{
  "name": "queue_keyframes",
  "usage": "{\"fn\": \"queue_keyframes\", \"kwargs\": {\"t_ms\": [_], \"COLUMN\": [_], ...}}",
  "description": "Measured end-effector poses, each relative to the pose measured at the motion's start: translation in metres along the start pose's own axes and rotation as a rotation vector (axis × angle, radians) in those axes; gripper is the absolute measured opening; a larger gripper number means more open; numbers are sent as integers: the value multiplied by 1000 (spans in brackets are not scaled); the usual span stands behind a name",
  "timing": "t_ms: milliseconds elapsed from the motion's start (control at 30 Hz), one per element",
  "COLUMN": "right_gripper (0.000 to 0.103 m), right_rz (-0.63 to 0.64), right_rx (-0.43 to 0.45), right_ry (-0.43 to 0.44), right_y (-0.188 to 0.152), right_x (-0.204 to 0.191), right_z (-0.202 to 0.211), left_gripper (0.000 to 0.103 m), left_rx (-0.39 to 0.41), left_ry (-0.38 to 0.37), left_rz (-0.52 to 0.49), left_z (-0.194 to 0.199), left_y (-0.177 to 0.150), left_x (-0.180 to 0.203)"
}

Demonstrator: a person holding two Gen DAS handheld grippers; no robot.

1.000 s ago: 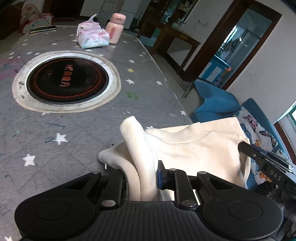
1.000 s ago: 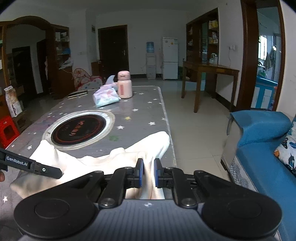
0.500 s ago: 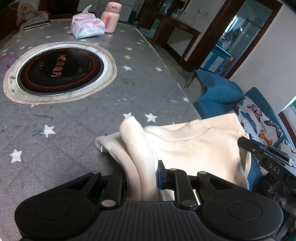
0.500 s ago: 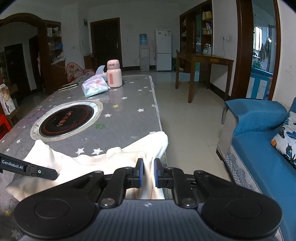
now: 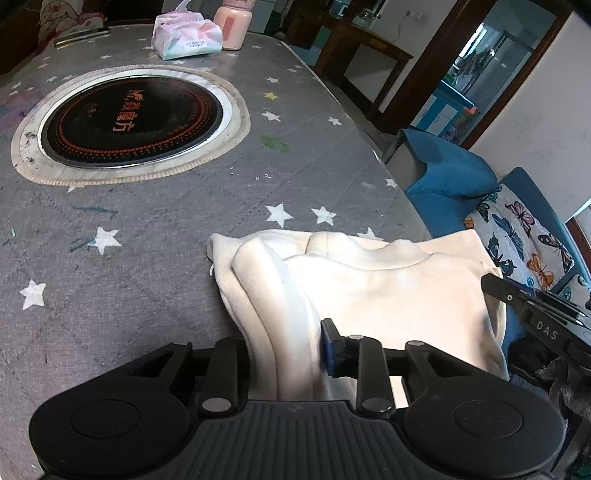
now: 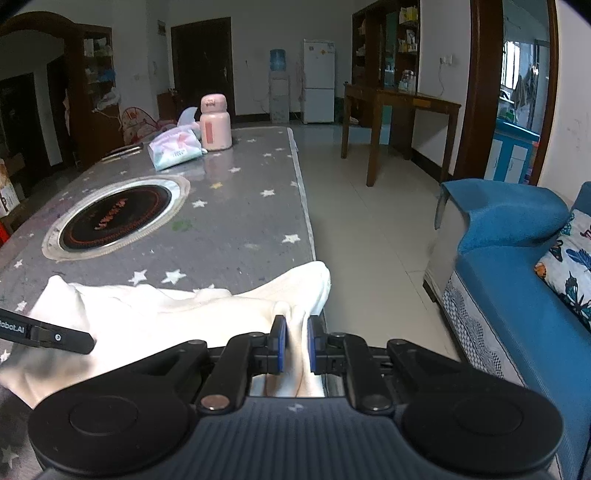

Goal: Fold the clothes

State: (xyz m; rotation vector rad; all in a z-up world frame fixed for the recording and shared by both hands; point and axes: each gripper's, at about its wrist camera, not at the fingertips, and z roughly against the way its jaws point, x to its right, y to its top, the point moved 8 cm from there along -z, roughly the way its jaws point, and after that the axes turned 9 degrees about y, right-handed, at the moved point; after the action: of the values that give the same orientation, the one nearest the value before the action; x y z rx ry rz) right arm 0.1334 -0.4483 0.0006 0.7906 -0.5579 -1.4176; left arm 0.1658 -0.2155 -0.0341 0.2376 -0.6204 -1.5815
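Observation:
A cream fleece garment (image 5: 388, 291) lies bunched at the near right corner of the grey star-print table (image 5: 155, 221). My left gripper (image 5: 284, 354) is shut on a thick fold of its left edge. My right gripper (image 6: 294, 343) is shut on a fold of its right edge (image 6: 295, 295), near the table's right edge. The garment (image 6: 155, 314) stretches between both grippers. The right gripper's finger (image 5: 532, 314) shows in the left wrist view, and the left gripper's finger (image 6: 48, 334) shows in the right wrist view.
A round black induction hob (image 5: 129, 118) is set in the table's middle. A tissue pack (image 5: 186, 38) and a pink bottle (image 5: 231, 26) stand at the far end. A blue sofa (image 6: 517, 258) with a butterfly cushion is right of the table, across tiled floor.
Both grippers, still holding the garment, have drawn back toward the near end of the table. The garment has slid nearer with them, away from the hob.

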Motion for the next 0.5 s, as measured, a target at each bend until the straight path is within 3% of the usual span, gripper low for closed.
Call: {"fn": "queue_keyframes", "kwargs": {"t_ms": [100, 267, 333, 500], "right_gripper": [12, 14, 16, 17], "right_rz": [-2, 5, 10, 31], "right_rx": [-12, -14, -13, -1], "right_ry": [-7, -23, -31, -45], "right_y": [-3, -3, -2, 2], "right_x": [1, 3, 4, 0], "right_z": [-3, -3, -2, 0], "left_gripper": [52, 61, 69, 74], "left_rx": [16, 27, 31, 36], "left_ry": [34, 53, 69, 91], "left_rz": [-25, -35, -39, -40], "left_z": [2, 3, 3, 3], "left_y": [0, 1, 1, 2], "left_x": [-1, -6, -7, -12]}}
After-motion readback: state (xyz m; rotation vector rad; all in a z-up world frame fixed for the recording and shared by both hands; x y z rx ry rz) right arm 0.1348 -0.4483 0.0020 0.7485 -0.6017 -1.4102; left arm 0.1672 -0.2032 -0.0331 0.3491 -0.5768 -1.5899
